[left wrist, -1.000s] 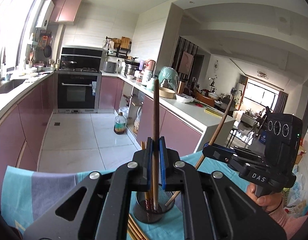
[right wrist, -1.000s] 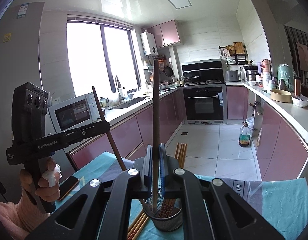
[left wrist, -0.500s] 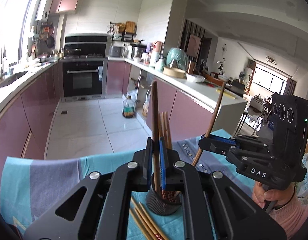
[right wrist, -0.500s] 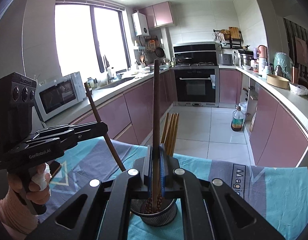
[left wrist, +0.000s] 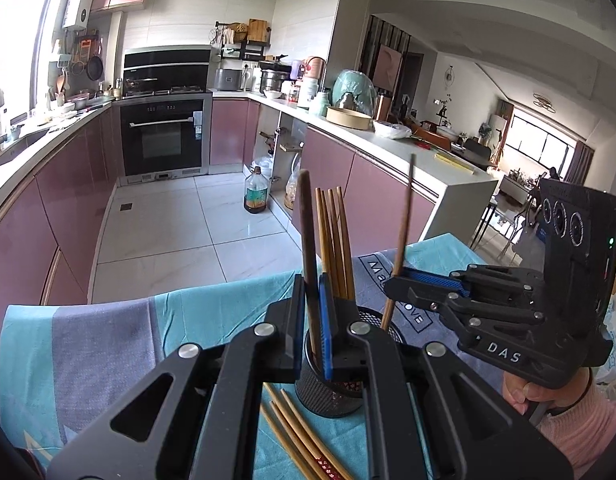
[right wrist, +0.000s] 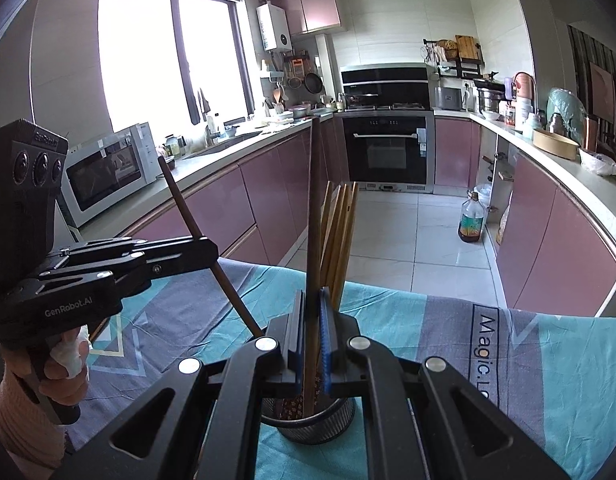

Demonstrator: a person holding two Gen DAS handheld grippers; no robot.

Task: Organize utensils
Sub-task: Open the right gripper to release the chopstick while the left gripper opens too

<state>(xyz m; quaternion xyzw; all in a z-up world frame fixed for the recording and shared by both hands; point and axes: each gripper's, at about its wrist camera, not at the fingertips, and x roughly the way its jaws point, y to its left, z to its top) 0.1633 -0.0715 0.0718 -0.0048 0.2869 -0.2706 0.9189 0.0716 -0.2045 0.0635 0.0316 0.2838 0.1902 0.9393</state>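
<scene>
In the left wrist view, the left claw (left wrist: 312,320) is clamped on a dark chopstick (left wrist: 308,248) whose lower end is in the mesh cup (left wrist: 328,394) on the desk's cloth (left wrist: 107,344), with loose chopsticks (left wrist: 299,436) lying just beside the cup. In the right wrist view, the right claw (right wrist: 311,336) grips a second dark stick (right wrist: 315,220), upright over the cup (right wrist: 320,420), where tan chopsticks (right wrist: 340,236) stand.
</scene>
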